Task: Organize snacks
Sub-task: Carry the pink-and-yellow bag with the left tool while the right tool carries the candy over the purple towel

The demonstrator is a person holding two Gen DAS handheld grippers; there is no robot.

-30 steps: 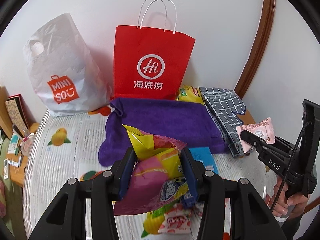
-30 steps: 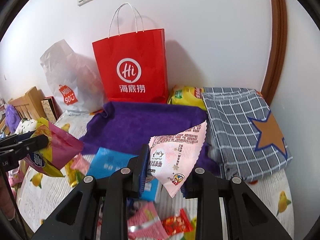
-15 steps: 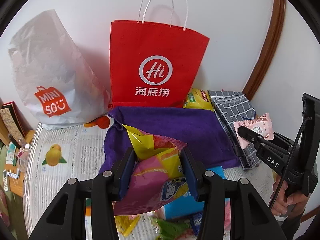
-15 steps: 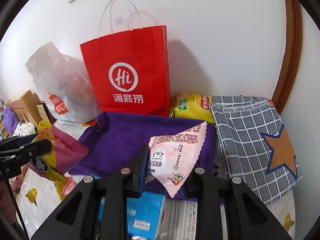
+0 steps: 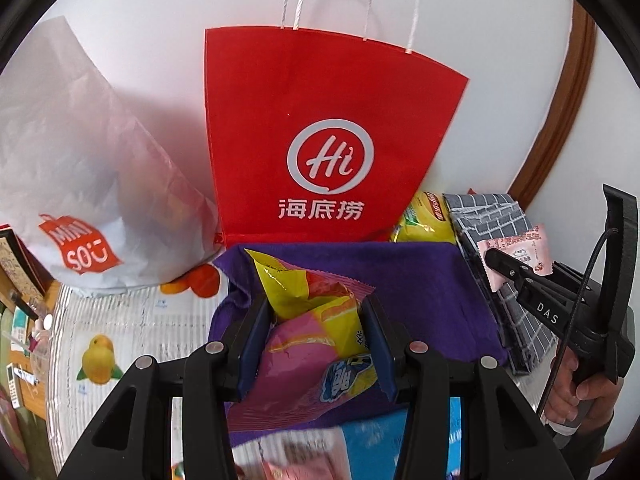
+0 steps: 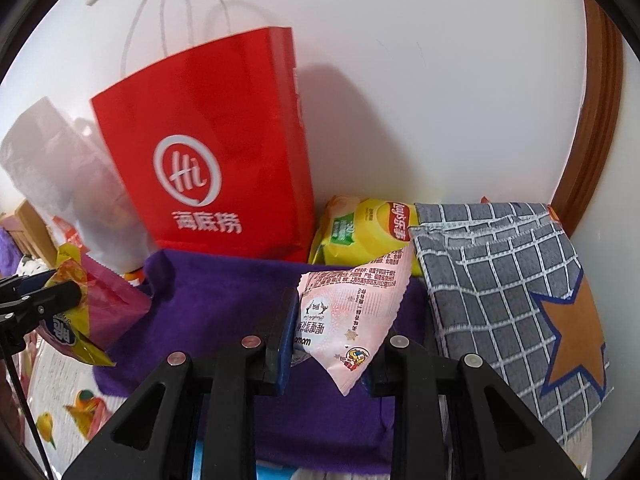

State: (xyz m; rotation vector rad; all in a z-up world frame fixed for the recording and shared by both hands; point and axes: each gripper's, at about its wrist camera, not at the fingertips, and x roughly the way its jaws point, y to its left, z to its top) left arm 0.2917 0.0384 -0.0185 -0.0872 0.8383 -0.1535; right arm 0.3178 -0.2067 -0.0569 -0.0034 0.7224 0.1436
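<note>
crinkly foil chip bag (image 5: pixel 316 340) clamped mid-body in left gripper (image 5: pixel 316 340), held above purple cloth (image 5: pixel 420 292) before red bag (image 5: pixel 320 140). judged light, soft, slippery; pinch flat at the seam. right wrist view: right gripper (image 6: pixel 332 344) pinches pink packet (image 6: pixel 352 312) across its lower part, over the cloth, beside grey check cloth (image 6: pixel 500 280). likely light and crushable.

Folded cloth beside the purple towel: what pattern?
Grey with white grid and an orange star; clearest in right wrist view.
</note>
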